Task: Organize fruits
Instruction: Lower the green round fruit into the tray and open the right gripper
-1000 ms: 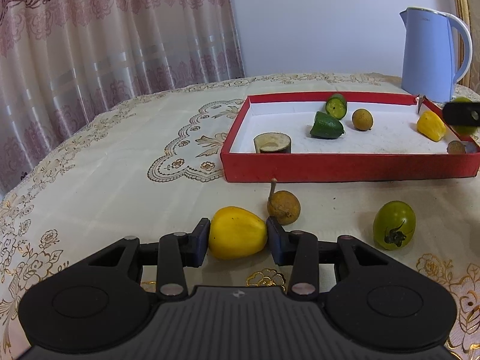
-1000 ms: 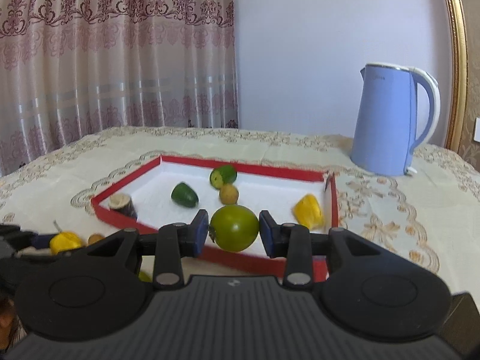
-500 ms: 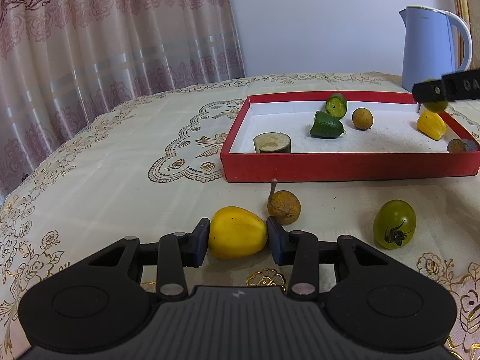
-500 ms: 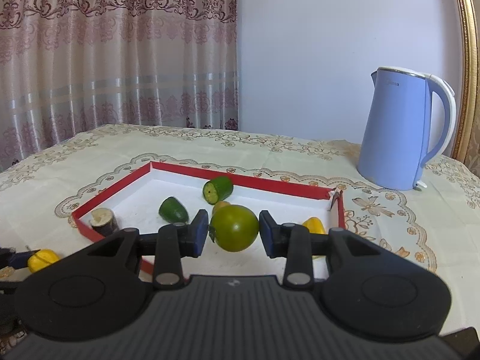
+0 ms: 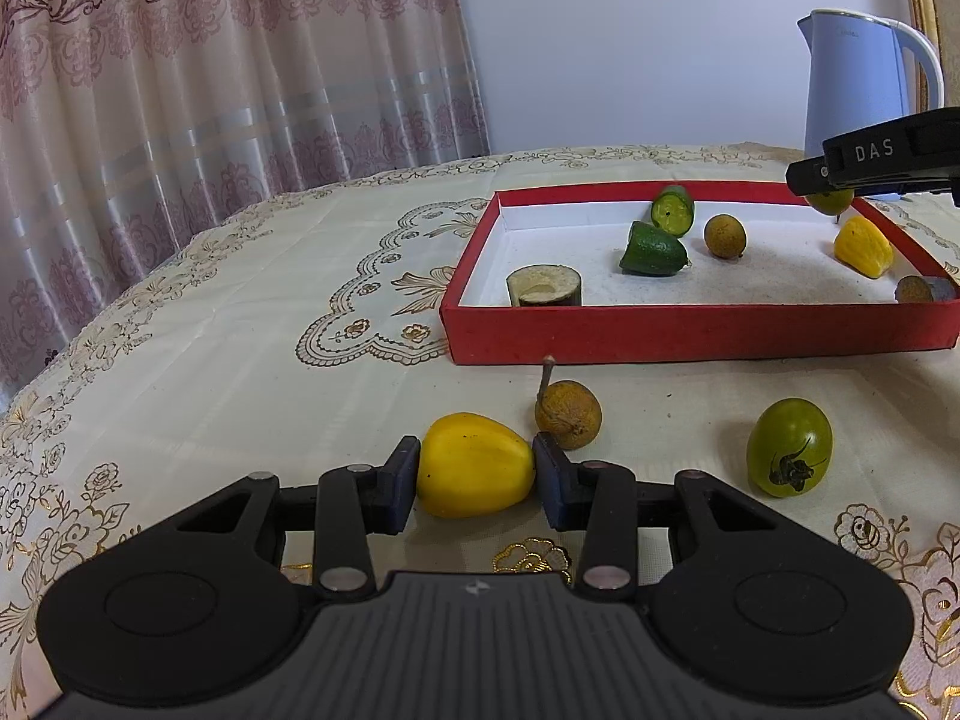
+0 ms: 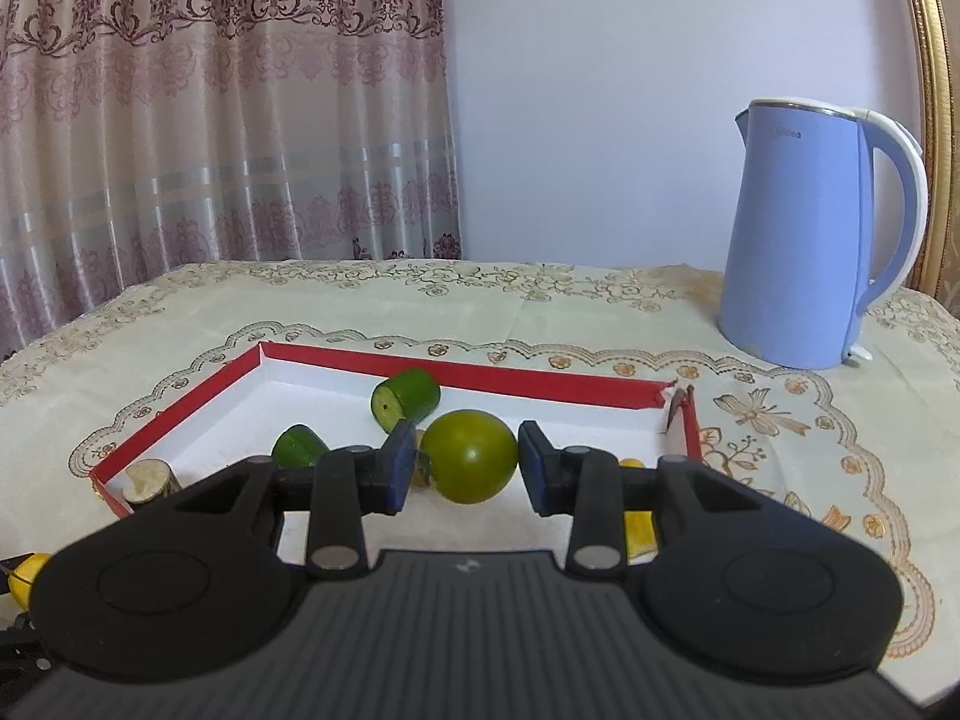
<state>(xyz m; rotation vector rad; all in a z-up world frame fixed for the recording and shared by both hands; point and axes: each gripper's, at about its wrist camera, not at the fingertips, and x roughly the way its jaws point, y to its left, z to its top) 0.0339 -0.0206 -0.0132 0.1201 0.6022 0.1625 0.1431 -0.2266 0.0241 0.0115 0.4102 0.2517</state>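
A table (image 5: 180, 360) with a cream lace cloth stands by a pink curtain (image 5: 210, 60), and a blue kettle (image 6: 822, 234) sits at the far right.

The job looks about half done. In the red tray (image 5: 690, 336) there are already two green cucumber bits, a small brown fruit (image 5: 725, 235), a yellow piece (image 5: 863, 245) and a pale stump (image 5: 543, 287). A dark bit at the tray's right edge is cut off, so I cannot tell what it is.

Three fruits sit on the cloth in front of the tray. The yellow fruit (image 5: 475, 464) is between the pads of the left tool (image 5: 475, 471), and both pads press on its sides, so the tool has closed on it. It seems to sit on the table. The brown fruit with a stem (image 5: 567, 414) lies just beside it, at about 1 o'clock. A green tomato (image 5: 789, 447) lies near, at about 3 o'clock.

The right tool (image 6: 467, 468) is above the tray. Another green tomato (image 6: 469, 463) is between its pads. The left pad touches it; on the right I see a thin gap, so the tool may be letting go.
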